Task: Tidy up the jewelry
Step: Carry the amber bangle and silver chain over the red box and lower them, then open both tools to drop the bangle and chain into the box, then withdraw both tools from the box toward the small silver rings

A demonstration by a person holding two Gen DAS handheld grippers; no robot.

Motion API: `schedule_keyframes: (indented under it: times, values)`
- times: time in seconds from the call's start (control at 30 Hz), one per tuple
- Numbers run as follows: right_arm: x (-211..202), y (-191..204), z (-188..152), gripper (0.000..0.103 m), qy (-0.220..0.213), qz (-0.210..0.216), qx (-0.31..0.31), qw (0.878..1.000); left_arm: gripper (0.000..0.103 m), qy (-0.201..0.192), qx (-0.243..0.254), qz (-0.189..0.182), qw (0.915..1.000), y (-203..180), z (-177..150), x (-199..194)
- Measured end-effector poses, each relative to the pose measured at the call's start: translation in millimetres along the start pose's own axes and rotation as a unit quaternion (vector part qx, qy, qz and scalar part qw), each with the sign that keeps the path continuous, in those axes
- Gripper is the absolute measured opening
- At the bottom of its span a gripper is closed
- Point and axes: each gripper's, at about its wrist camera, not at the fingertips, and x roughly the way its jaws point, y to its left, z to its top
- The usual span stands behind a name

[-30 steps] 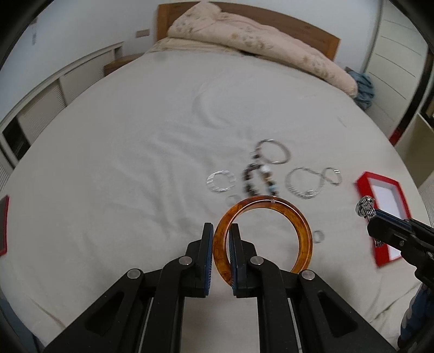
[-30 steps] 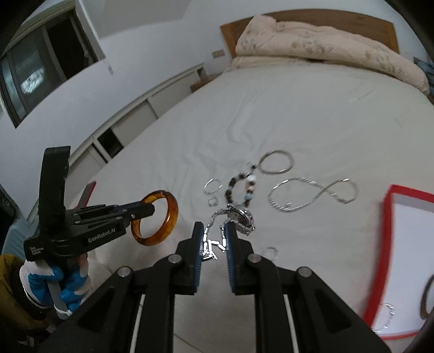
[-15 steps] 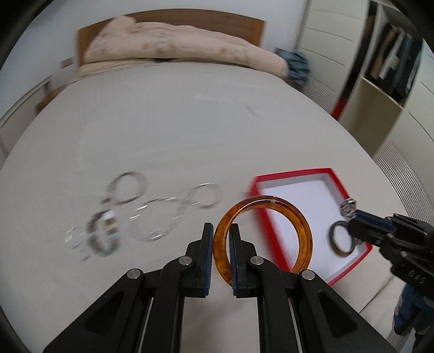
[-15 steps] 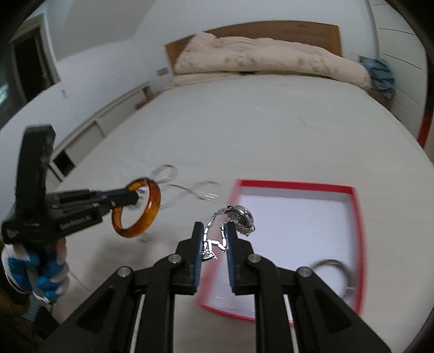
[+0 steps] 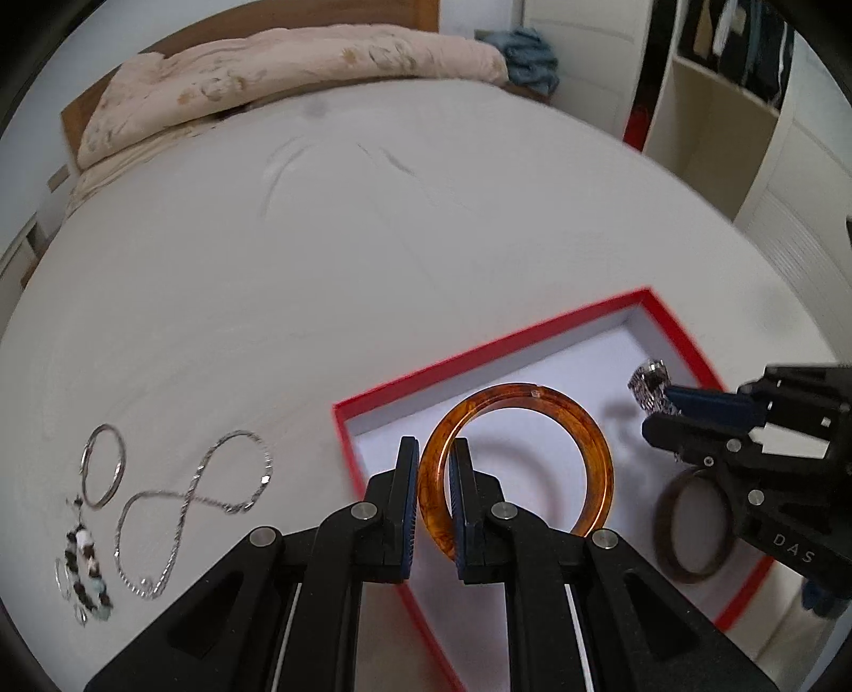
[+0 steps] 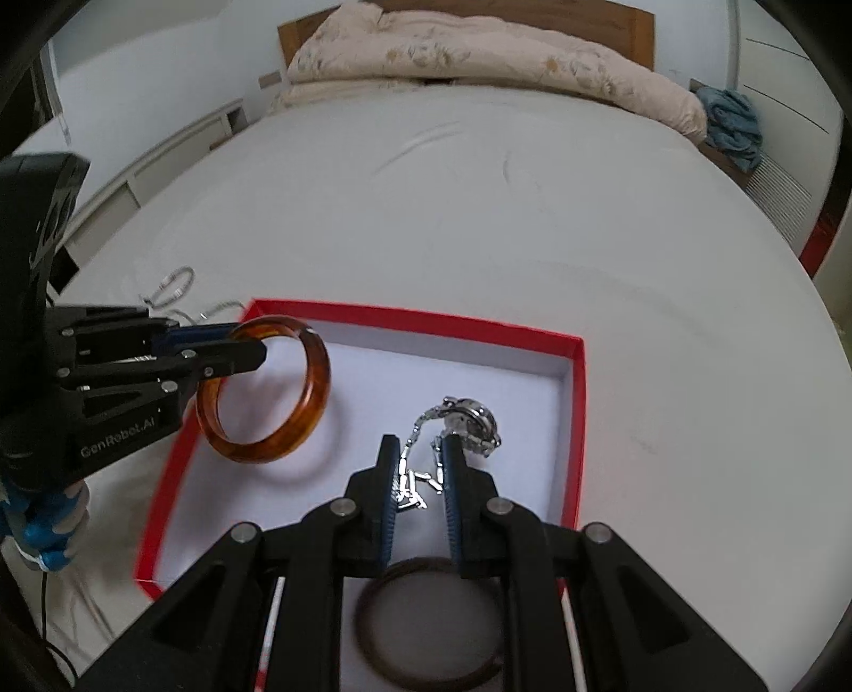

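Note:
My left gripper (image 5: 432, 452) is shut on an amber bangle (image 5: 586, 436) and holds it above the red-rimmed white tray (image 5: 479, 351); the bangle also shows in the right wrist view (image 6: 314, 394). My right gripper (image 6: 419, 450) is shut on a silver watch (image 6: 471, 418), held over the tray (image 6: 578, 404). A dark brown bangle (image 6: 373, 633) lies in the tray's near corner. The watch and the right gripper also show in the left wrist view (image 5: 650, 388).
On the white bedsheet left of the tray lie a silver chain (image 5: 186, 500), a thin silver hoop (image 5: 101, 468) and a beaded bracelet (image 5: 85, 569). A rolled duvet (image 6: 479, 48) and headboard are at the far end. Wardrobe shelves (image 5: 719, 80) stand to the right.
Both grippers have swung right from over the loose jewelry to over the tray, each still holding its piece, and have come lower and closer to the tray.

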Motion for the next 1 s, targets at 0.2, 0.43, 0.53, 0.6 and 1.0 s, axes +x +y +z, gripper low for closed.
schedule_keyframes:
  times: [0.2, 0.43, 0.53, 0.6, 1.0]
  values:
    - [19.5, 0.0, -9.1, 0.015, 0.033, -0.009, -0.019, 0.999, 0.011, 0.025, 0.023, 0.015, 0.9993, -6.0, -10.4, 25.2]
    - [21.8, 0.1, -5.7, 0.016, 0.040, -0.021, -0.022, 0.999, 0.012, 0.025, 0.023, 0.015, 0.9993, -8.6, -12.0, 26.7]
    - [18.9, -2.5, -7.3, 0.020, 0.043, -0.023, -0.010, 0.999, 0.013, 0.023, 0.028, 0.015, 0.9992, -12.1, -10.5, 27.9]
    - [16.5, -2.1, -9.7, 0.031, 0.042, -0.024, -0.004, 0.999, 0.019, 0.020, 0.021, 0.008, 0.9995, -8.5, -6.4, 24.1]
    - [-78.0, 12.9, -30.2, 0.037, -0.015, -0.023, 0.041, 0.999, 0.026, -0.034, -0.020, -0.012, 0.9992, 9.5, -29.0, -82.8]
